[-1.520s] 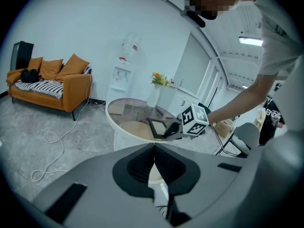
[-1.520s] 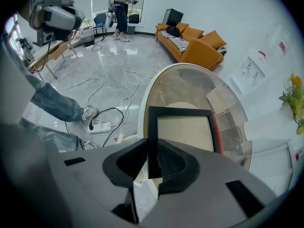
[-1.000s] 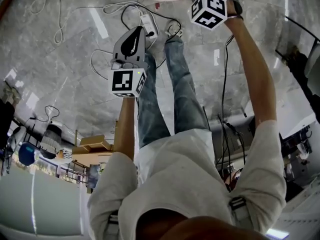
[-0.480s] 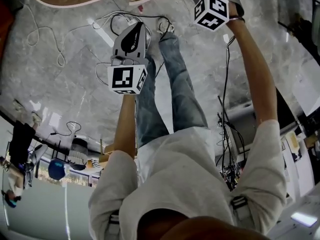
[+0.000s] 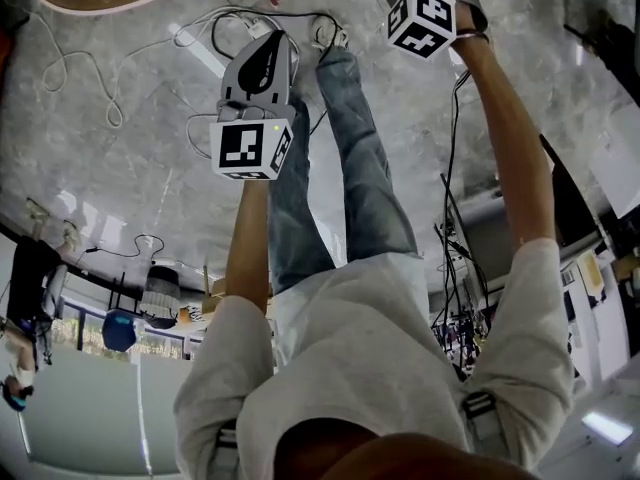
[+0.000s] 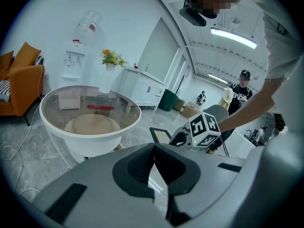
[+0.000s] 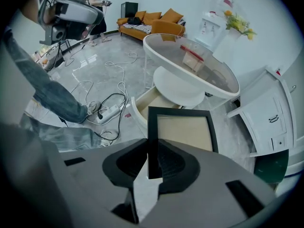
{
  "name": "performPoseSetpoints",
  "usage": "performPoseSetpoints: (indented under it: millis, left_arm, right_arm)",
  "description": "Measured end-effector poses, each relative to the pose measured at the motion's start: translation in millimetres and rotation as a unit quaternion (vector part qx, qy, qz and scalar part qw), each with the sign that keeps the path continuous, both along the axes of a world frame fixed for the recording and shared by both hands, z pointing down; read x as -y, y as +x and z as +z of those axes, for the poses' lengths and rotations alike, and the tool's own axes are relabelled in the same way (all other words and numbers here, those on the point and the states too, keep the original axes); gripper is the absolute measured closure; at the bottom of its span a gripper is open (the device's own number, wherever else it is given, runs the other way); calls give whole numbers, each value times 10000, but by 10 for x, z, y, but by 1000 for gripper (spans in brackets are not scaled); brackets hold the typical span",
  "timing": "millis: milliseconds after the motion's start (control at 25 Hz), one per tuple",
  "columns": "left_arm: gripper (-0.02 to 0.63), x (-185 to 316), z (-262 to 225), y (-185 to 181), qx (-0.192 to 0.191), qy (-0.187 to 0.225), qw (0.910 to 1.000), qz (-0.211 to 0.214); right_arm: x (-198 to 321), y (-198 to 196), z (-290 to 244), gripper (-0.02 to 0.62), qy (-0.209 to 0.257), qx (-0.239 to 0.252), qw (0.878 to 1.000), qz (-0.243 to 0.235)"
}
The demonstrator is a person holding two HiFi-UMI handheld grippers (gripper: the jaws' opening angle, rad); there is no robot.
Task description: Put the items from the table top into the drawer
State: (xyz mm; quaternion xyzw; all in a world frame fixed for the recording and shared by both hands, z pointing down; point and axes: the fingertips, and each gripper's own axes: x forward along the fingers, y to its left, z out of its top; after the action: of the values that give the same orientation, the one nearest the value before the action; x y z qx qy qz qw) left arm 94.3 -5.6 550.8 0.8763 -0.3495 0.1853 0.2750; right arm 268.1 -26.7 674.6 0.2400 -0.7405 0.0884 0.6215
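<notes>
My right gripper (image 7: 151, 148) is shut on the edge of a black picture frame (image 7: 183, 132) with a beige panel, held above the floor. Beyond it stands the round white table (image 7: 223, 91), its drawer (image 7: 147, 101) pulled open. On the glass top lie a red item (image 7: 191, 50) and a white box (image 7: 192, 60). My left gripper (image 6: 154, 148) is shut with nothing between its pads. Past it appear the right gripper's marker cube (image 6: 204, 129), the picture frame (image 6: 160, 136) and the table (image 6: 90, 127). In the head view the left gripper (image 5: 262, 63) hangs left of the right gripper's cube (image 5: 422, 18).
A power strip (image 7: 107, 112) and loose cables lie on the floor by the person's legs. A white cabinet (image 7: 270, 113) stands right of the table, an orange sofa (image 7: 152, 23) behind it. A water dispenser (image 6: 76, 63) and a flower vase (image 6: 109, 70) stand by the wall.
In the head view the round table's rim has come into sight at the top left. The left gripper has shifted slightly up and left. The right gripper's cube stays near the top.
</notes>
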Motion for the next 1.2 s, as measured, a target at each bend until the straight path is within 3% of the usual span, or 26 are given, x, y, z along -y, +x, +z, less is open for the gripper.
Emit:
performPoseSetpoints:
  millis: [640,920,1200]
  left_arm:
    - [591,-388,751,-1358,109,-212,9930,-1153]
    - [591,-428,1050,-1649,-62,-241,9865,-1617]
    - [591,-389,1431,-1682,-97,-421,9841,-1726]
  right_arm:
    - [-125,-1444,1260,508,-580,71,9953,-766]
    - [45,-1544,1824,506,-861,-365,9884,-1198]
    - [333,-1607,2214,506,-947,-781,9677,-2204]
